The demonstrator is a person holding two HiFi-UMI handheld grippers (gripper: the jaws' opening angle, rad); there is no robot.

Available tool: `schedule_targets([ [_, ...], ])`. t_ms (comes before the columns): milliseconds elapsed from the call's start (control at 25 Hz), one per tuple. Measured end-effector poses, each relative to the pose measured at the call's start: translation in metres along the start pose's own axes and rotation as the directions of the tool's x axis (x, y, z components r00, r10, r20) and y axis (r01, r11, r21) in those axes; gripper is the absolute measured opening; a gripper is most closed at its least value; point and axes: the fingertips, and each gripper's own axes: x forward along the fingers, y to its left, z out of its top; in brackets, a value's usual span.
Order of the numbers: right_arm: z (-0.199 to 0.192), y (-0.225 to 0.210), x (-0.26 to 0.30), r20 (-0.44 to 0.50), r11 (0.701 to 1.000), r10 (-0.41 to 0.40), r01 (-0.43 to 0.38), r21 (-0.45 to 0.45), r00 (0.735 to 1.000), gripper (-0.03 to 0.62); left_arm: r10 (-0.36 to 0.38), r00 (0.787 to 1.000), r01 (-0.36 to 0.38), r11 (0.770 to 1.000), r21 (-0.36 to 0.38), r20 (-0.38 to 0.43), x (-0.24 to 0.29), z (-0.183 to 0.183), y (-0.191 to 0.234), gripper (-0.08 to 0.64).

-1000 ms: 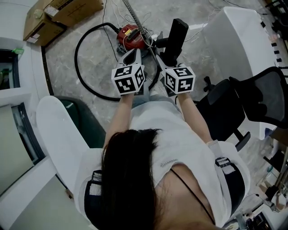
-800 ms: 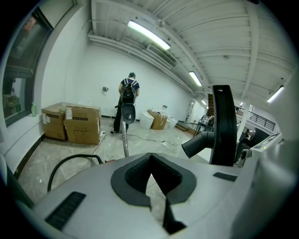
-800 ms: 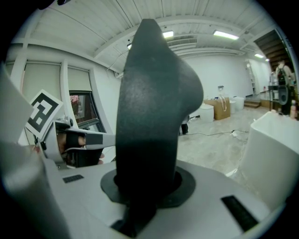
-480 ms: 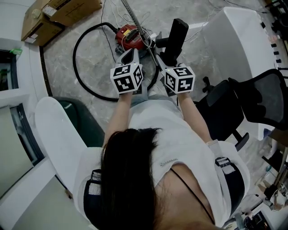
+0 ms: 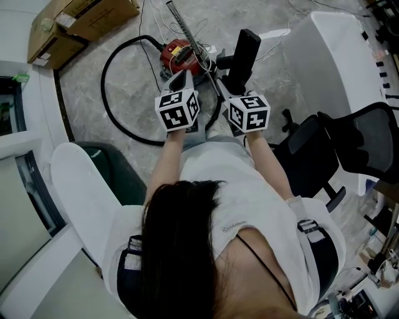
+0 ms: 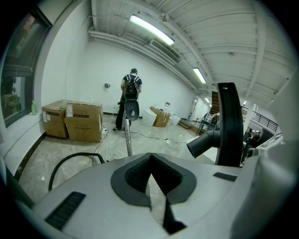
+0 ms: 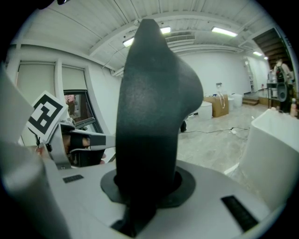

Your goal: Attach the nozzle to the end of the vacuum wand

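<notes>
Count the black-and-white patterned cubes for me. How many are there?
2. The first cube rides on the left gripper. The second cube rides on the right gripper. They sit side by side in front of the person. No others show, though more could be hidden.

Marble floor [image 5: 81,93], cardboard boxes [image 5: 81,19], black office chair [image 5: 368,140].
</notes>
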Motion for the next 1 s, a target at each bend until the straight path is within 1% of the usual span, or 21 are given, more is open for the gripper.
schedule_targets([
  [280,0.015,-0.008,0.031,-0.019,1.0,-0.015,0.015,0.008,1.0,0.075,0.01,1.0,-0.011,1.0,-0.03,-0.026,0.032,0.012,0.023,0.002],
  [400,0.024,-0.01,0.047,-0.021,1.0,-0.024,0.024,0.007,0.999,0.075,0.049,0.998,-0.051,0.998,-0.032,-0.05,0.047,0.018,0.04,0.002],
  [480,0.029,-0.012,0.056,-0.026,0.999,-0.031,0.032,0.005,0.999,0.075,0.06,0.996,-0.062,0.997,-0.035,-0.067,0.058,0.022,0.049,0.002],
  [600,0.036,-0.018,0.07,-0.034,0.999,-0.044,0.044,0.0,0.998,0.075,0.045,0.996,-0.048,0.998,-0.044,-0.077,0.074,0.029,0.056,0.002],
  [1000,0.055,-0.034,0.103,-0.057,0.995,-0.103,0.103,0.01,0.993,0.075,-0.007,0.991,0.003,1.0,-0.026,-0.137,0.117,0.044,0.076,0.002],
])
